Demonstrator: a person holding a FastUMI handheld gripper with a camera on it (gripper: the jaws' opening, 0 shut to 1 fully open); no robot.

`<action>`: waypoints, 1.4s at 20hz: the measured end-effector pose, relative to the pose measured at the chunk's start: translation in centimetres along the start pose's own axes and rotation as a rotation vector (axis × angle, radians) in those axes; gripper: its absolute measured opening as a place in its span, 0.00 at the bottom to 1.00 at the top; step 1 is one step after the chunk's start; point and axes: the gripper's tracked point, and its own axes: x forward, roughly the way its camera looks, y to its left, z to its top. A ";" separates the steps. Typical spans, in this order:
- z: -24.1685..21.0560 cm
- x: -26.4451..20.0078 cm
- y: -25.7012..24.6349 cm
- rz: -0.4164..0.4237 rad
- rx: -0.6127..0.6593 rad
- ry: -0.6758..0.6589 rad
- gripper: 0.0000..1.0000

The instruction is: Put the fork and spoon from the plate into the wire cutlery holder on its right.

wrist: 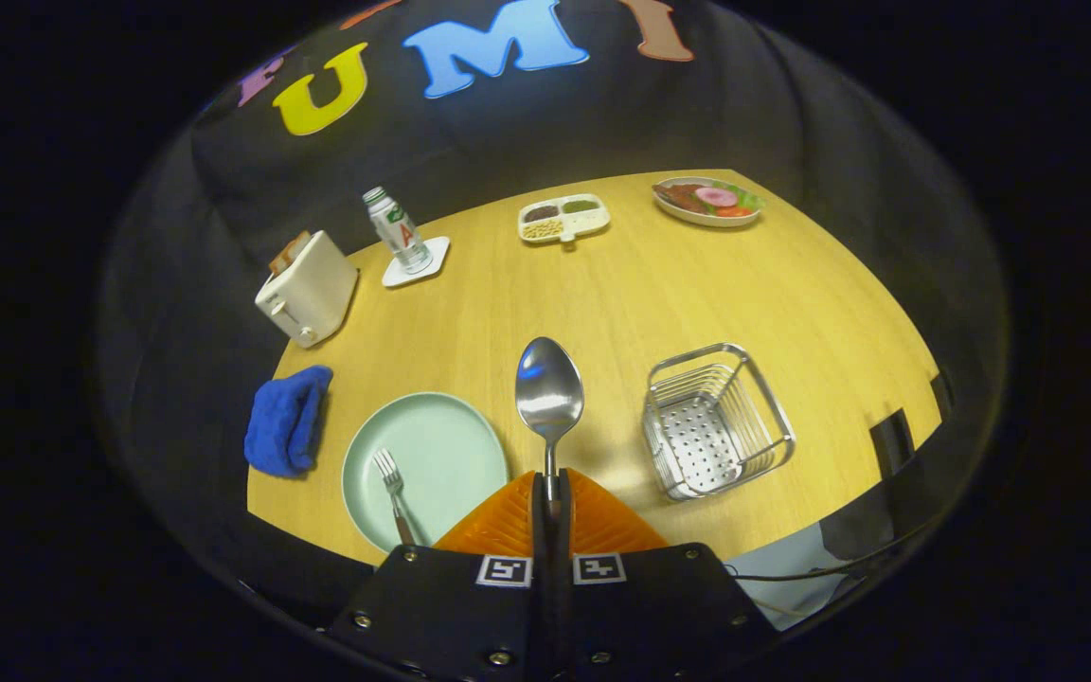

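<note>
spoon (549, 388) handle: hidden in tool (550, 493) | fork (392, 488) handle: hidden behind tool

Bright overhead light floods the table (621, 284), while the booth around it falls dim. Glare streaks the spoon (549, 384) bowl, and objects cast short soft shadows. Fisheye distortion curves the table's far edge; focus is sharp.

Glossy metal spoon (549, 386), shiny wire cutlery holder (716, 421), matt wood-grain table (659, 294), fuzzy blue cloth (287, 421).
</note>
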 end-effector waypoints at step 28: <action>0.0 -0.9 -6.6 -0.103 0.225 0.112 0.09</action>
